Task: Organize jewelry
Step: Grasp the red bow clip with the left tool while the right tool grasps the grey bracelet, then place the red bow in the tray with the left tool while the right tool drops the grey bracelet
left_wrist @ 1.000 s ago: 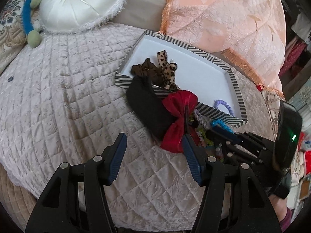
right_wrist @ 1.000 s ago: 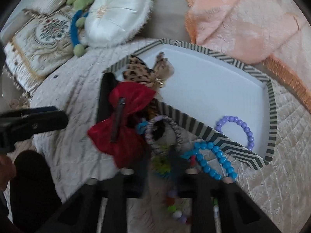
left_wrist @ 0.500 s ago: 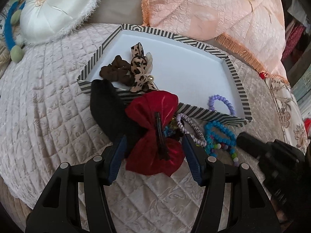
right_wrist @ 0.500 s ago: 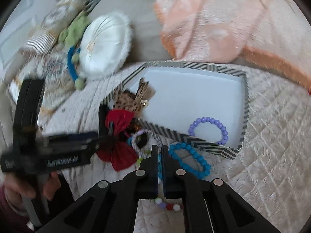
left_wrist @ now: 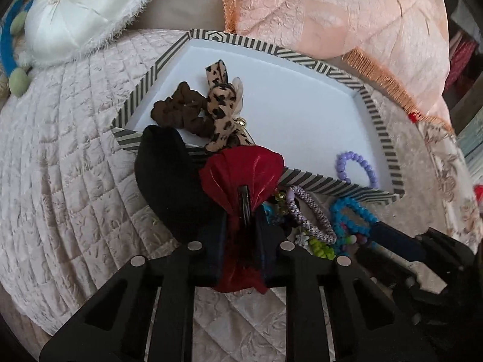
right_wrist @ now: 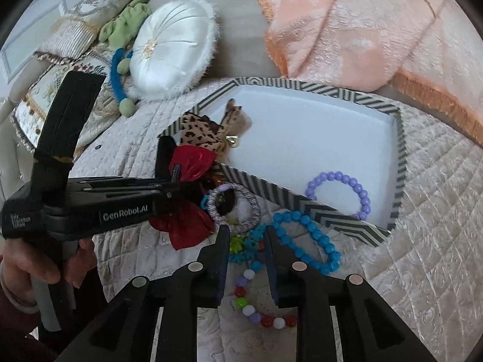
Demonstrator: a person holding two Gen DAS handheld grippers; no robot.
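- tray (left_wrist: 374, 111) holds three things: one purple bracelet (right_wrist: 338, 194), two scrunchies.
- left gripper (left_wrist: 240, 229) clamped on one red bow (left_wrist: 241, 169).
- right gripper (right_wrist: 246, 259) slightly parted, empty, over blue bracelet (right_wrist: 305, 241).

Left claw (left_wrist: 240, 235) pinched onto the red bow (left_wrist: 241, 175), which lies on the quilted bed (left_wrist: 69, 150) just outside the striped tray (left_wrist: 305, 178), overlapping a black pad (left_wrist: 169, 178). Brown scrunchie (left_wrist: 178, 111), leopard bow (left_wrist: 222, 105) and purple bead bracelet (left_wrist: 357, 166) sit inside the tray. Blue bead bracelet (left_wrist: 353, 214) and braided band (left_wrist: 314, 220) lie outside, near the right claw (left_wrist: 392, 238).
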